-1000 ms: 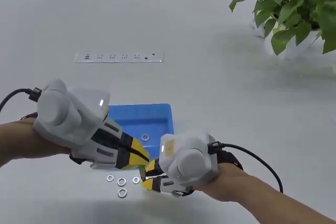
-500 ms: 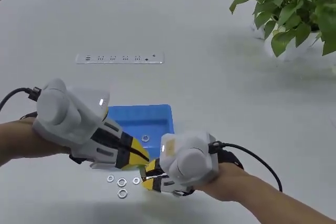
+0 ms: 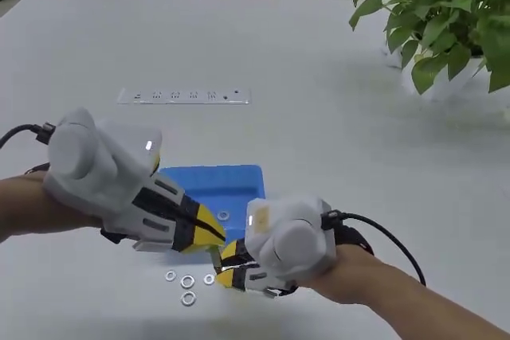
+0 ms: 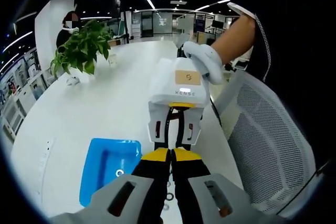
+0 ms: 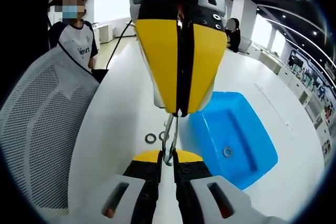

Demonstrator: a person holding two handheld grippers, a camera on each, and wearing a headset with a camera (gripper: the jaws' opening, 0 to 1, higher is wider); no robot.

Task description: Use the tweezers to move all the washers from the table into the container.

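Note:
My left gripper (image 3: pixel 213 238) and right gripper (image 3: pixel 221 267) meet tip to tip just in front of the blue container (image 3: pixel 239 181). In the right gripper view thin metal tweezers (image 5: pixel 169 137) run from the left gripper's (image 5: pixel 178 113) shut yellow jaws down into the right gripper's (image 5: pixel 168 160) own jaws, which are also closed on them. Several washers (image 3: pixel 188 281) lie on the white table under the jaws. One washer (image 3: pixel 224 215) rests inside the container (image 5: pixel 247 145). In the left gripper view the right gripper (image 4: pixel 173 142) faces my left gripper (image 4: pixel 171 156) head on.
A white power strip (image 3: pixel 185 96) lies farther back on the table. A potted plant (image 3: pixel 446 13) stands at the back right. A mesh chair (image 4: pixel 262 129) is beside the table's near edge, and a person (image 5: pixel 79 35) stands behind it.
The picture has slid down a little with my head. Both grippers, the tweezers and the washers stand as before.

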